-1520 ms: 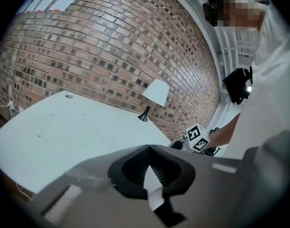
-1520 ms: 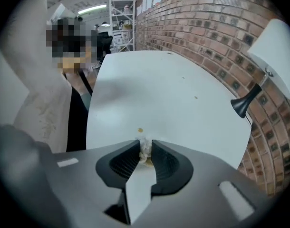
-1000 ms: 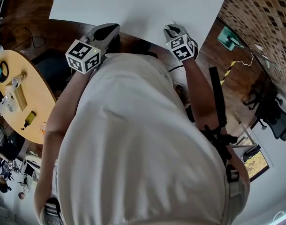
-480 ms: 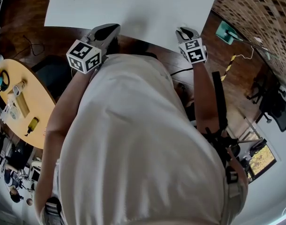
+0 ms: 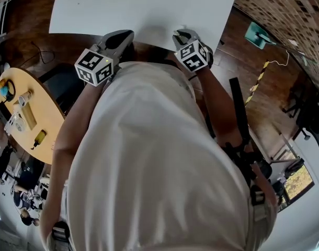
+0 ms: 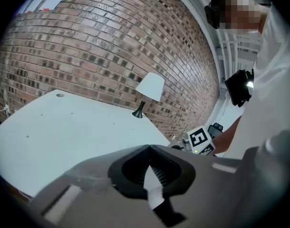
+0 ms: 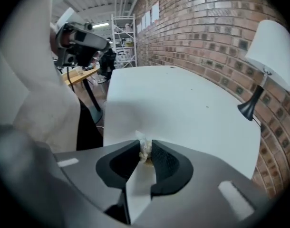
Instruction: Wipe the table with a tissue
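Observation:
The white table (image 5: pixel 149 4) fills the top of the head view. My right gripper (image 5: pixel 181 34) is over its near edge, to the right of the middle. In the right gripper view my right gripper (image 7: pixel 145 145) is shut on a small crumpled tissue (image 7: pixel 143 141), which sticks out a little past the tips over the table (image 7: pixel 173 99). My left gripper (image 5: pixel 122 35) hangs at the near edge further left. In the left gripper view my left gripper (image 6: pixel 148 147) is shut with nothing between its tips. The table (image 6: pixel 64 127) lies beyond it.
A white lamp (image 6: pixel 149 87) on a black foot stands at the table's far end by the brick wall (image 6: pixel 88 46). Another view shows the lamp (image 7: pixel 273 37) at the right. A yellow round table (image 5: pixel 23 114) with bottles stands on the wooden floor at the left.
My right gripper swung right along the table's near edge, then back left past where it started, with the tissue still in it. The left gripper has barely moved.

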Demonstrator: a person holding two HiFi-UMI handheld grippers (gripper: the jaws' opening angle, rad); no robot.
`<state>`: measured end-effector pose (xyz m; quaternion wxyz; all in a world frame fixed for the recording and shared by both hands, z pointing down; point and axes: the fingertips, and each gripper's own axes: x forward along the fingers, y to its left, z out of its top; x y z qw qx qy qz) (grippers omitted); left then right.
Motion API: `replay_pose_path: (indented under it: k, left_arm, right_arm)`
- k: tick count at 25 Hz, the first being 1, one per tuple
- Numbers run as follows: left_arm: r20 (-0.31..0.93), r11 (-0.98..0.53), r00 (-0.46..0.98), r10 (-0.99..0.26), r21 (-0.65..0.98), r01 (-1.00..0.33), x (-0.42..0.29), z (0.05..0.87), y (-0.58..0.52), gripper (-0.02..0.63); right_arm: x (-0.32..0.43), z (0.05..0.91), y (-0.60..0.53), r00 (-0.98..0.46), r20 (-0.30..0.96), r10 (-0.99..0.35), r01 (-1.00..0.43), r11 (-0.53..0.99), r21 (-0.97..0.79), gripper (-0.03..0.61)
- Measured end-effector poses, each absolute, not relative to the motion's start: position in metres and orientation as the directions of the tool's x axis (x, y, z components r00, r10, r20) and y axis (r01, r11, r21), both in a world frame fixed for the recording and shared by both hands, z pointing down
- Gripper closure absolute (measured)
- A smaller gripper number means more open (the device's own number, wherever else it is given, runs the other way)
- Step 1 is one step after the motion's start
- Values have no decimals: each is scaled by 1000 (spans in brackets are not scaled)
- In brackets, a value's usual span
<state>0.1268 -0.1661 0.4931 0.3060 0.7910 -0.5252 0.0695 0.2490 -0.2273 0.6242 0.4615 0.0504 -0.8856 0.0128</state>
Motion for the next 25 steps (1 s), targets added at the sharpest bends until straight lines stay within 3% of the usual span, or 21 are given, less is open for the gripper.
replay_pose_path:
  k: [4, 9, 14, 17, 22, 25]
  left_arm:
    - [427, -245, 417, -802, 401, -882, 132, 488, -171, 611]
    - [412, -256, 413, -812, 385, -887, 143, 480, -188, 611]
    - [412, -253, 393, -822, 354, -900, 150, 469, -190, 611]
    - [416, -228, 367, -832, 347, -910, 148, 468, -187, 611]
    - [410, -220, 357, -839, 344, -913, 149, 467, -192, 611]
    - [401, -225, 363, -841, 351, -909, 150, 468, -195, 611]
  right_arm:
    - [269, 624, -196, -573, 820, 2, -11, 1000, -10, 502]
    - [324, 630, -254, -530, 836, -143, -171, 983, 59, 502]
    - [318, 629, -308, -517, 824, -234, -281, 955, 94, 502]
    - [291, 628, -290, -553, 816, -168, -182, 980, 78, 502]
    - [276, 625, -200, -583, 805, 110, 145, 989, -31, 502]
    - [300, 627, -200, -570, 815, 101, 139, 990, -25, 502]
